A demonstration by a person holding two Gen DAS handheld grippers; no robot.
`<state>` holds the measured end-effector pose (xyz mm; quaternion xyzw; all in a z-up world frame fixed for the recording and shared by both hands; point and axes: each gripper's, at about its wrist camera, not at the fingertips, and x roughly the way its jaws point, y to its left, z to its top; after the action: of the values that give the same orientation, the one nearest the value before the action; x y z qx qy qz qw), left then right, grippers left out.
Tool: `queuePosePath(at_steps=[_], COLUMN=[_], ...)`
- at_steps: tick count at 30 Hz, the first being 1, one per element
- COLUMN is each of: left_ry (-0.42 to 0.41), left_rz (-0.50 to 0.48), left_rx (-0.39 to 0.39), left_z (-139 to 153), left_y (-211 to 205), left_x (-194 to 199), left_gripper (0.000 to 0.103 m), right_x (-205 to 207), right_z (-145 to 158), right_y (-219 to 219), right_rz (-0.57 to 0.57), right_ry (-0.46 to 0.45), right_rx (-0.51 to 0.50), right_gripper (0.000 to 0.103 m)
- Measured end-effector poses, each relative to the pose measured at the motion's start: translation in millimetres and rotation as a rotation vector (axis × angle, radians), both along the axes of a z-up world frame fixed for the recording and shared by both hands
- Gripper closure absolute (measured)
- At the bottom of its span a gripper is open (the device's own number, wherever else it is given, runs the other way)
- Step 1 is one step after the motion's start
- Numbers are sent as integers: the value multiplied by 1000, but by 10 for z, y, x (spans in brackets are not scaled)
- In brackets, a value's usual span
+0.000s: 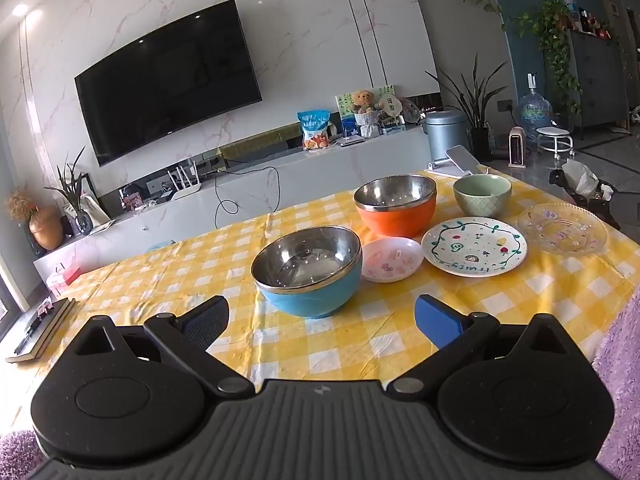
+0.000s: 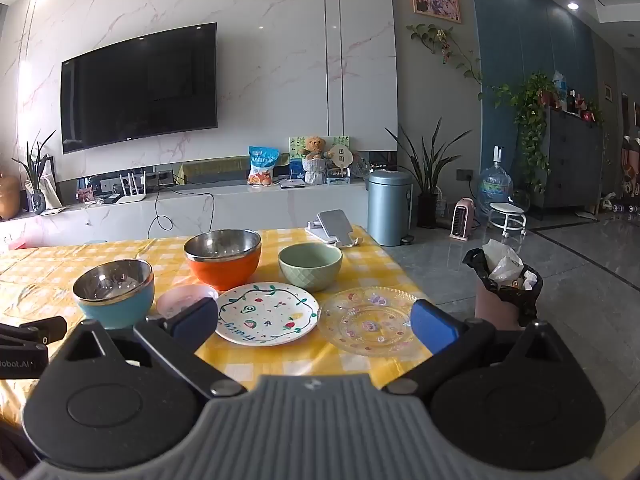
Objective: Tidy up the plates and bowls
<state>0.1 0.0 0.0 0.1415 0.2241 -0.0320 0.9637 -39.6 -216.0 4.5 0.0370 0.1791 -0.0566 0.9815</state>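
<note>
On the yellow checked tablecloth (image 1: 200, 272) stand a blue steel-lined bowl (image 1: 308, 272), an orange steel-lined bowl (image 1: 395, 204) and a green ceramic bowl (image 1: 482, 194). A small pink dish (image 1: 391, 259), a white fruit-pattern plate (image 1: 474, 246) and a clear glass plate (image 1: 562, 228) lie beside them. My left gripper (image 1: 322, 320) is open and empty, just short of the blue bowl. My right gripper (image 2: 316, 324) is open and empty, hovering before the white plate (image 2: 267, 314) and the glass plate (image 2: 370, 320). The left gripper's body (image 2: 28, 340) shows at the right wrist view's left edge.
A phone stand (image 2: 334, 232) sits at the table's far edge. A bin with a black bag (image 2: 506, 288) stands on the floor to the right of the table. A TV cabinet (image 2: 180, 208) runs along the wall behind. A purple rug (image 1: 624, 380) lies at the right.
</note>
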Motion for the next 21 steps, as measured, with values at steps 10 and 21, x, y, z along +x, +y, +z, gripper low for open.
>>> queuePosePath(at_steps=[10, 21], left_ry=[13, 21], left_rz=[5, 4], left_rx=[12, 8], left_z=[-51, -50], left_y=[-9, 11], left_x=[0, -9], left_gripper=[0, 0], right_x=[0, -9], right_z=[3, 7], right_y=[9, -9], right_rz=[0, 1], right_ry=[5, 8], right_rx=[-5, -3], right_gripper=[2, 2])
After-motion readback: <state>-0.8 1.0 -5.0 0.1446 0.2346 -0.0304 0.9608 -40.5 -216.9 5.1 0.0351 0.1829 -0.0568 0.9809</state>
